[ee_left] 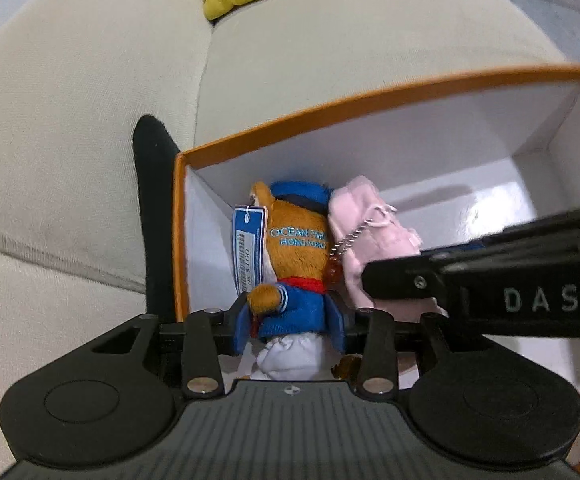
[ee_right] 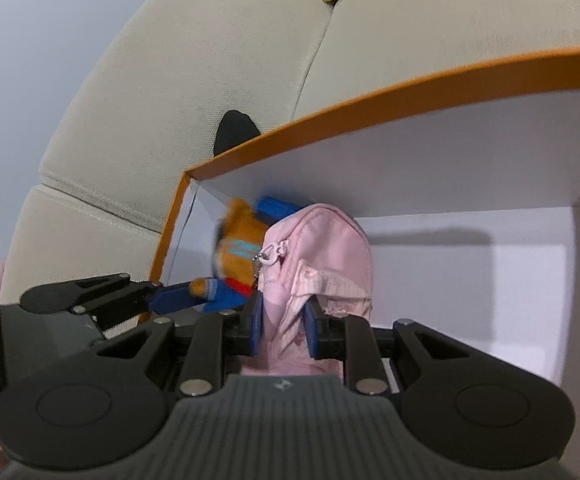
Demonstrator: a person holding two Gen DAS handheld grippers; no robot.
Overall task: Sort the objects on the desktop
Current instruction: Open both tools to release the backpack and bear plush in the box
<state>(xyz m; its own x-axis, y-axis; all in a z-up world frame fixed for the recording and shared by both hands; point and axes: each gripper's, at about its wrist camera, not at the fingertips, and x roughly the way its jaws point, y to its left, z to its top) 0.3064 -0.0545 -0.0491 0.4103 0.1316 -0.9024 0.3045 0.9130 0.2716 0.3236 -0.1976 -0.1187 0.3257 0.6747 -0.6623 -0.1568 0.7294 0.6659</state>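
Both toys down inside the orange-rimmed box [ee_left: 369,98], crowded into its left rear corner. Left tongs [ee_left: 290,320] spread either side of the plush bear [ee_left: 295,240] in its blue sailor suit, blue fingers [ee_left: 244,330] flanking the body; contact with the pads not clear from here, so hold or release cannot be told. Right tongs [ee_right: 282,322] pinching the pink pouch [ee_right: 321,256] low on its fabric, the pouch pressed against the bear's right side.

Risks from here:
- Bead chain [ee_left: 349,240] on the pouch lying across the bear's shoulder; likely to snag and drag 1 toy out when the other tongs lift.
- Right tongs' body crossing directly over the left tongs; a straight pull upward by either hand likely to knock the 2 together.
- Soft fabric pinched near an edge; pouch may cling to a pad on opening and ride back out.
- Bear's paper tag [ee_left: 248,248] against the box's left wall; may fold or catch.
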